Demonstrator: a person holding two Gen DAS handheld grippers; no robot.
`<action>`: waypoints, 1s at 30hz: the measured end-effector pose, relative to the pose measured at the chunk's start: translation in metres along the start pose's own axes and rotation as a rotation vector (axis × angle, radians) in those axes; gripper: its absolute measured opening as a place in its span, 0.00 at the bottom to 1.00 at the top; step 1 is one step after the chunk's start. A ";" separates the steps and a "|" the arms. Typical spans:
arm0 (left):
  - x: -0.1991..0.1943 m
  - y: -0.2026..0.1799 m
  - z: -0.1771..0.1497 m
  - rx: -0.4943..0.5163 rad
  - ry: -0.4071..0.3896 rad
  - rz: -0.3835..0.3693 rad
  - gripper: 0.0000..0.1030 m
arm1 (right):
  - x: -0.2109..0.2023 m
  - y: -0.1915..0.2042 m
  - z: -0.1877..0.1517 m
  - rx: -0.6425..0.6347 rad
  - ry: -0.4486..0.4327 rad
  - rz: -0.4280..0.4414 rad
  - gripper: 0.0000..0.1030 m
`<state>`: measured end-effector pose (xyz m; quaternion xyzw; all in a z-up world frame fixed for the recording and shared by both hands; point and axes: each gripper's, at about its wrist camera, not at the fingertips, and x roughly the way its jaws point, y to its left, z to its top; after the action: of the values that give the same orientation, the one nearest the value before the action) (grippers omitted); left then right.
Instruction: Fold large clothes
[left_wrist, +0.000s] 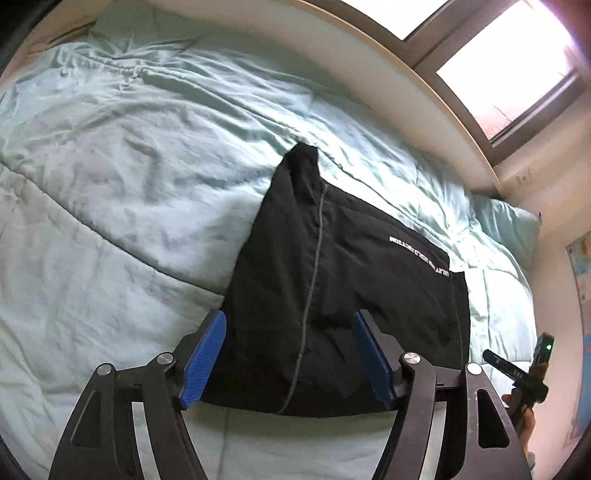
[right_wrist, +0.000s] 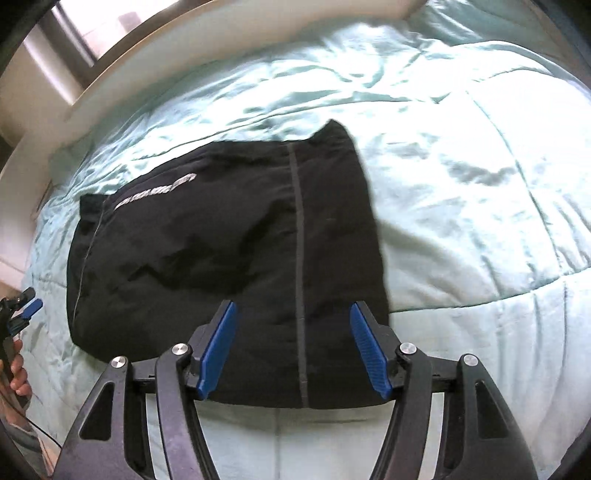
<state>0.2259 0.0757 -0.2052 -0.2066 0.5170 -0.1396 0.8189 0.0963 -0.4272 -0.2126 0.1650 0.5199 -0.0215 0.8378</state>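
Left wrist view looks down between the spread blue pads of the left gripper (left_wrist: 288, 354), whose jaws stand apart with nothing pressed between them. Below and ahead of the jaws lies the folded black garment (left_wrist: 332, 295), flat on a pale green quilt (left_wrist: 110, 184); its near folded edge runs across just under the pad tips, and a grey seam (left_wrist: 314, 280) runs away from the jaws up the middle of the cloth. White lettering (left_wrist: 417, 254) sits ahead and to the right of the jaws, near the garment's far right edge. Further right, beyond the right-hand pad, part of the right gripper shows with a hand (left_wrist: 524, 417) on its handle (only a sliver of it is in view). Right wrist view shows the right gripper (right_wrist: 293, 350) likewise released, its pads wide and clear of the cloth. The same garment (right_wrist: 221, 258) spreads ahead of and to the left of these jaws, the seam (right_wrist: 299, 258) running straight out between them. A window (right_wrist: 92, 22) lies far ahead to the left, past the quilt (right_wrist: 461, 184).
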 end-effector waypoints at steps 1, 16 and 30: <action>0.002 0.002 0.004 0.004 0.008 -0.001 0.71 | -0.002 -0.008 0.003 0.015 -0.015 -0.008 0.65; 0.123 0.041 0.043 -0.036 0.202 -0.120 0.71 | 0.082 -0.051 0.046 0.087 0.034 0.094 0.85; 0.165 0.044 0.040 -0.078 0.255 -0.248 0.73 | 0.154 -0.073 0.048 0.168 0.157 0.341 0.93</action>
<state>0.3333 0.0488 -0.3409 -0.2810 0.5923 -0.2442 0.7146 0.1936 -0.4898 -0.3468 0.3212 0.5446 0.0900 0.7695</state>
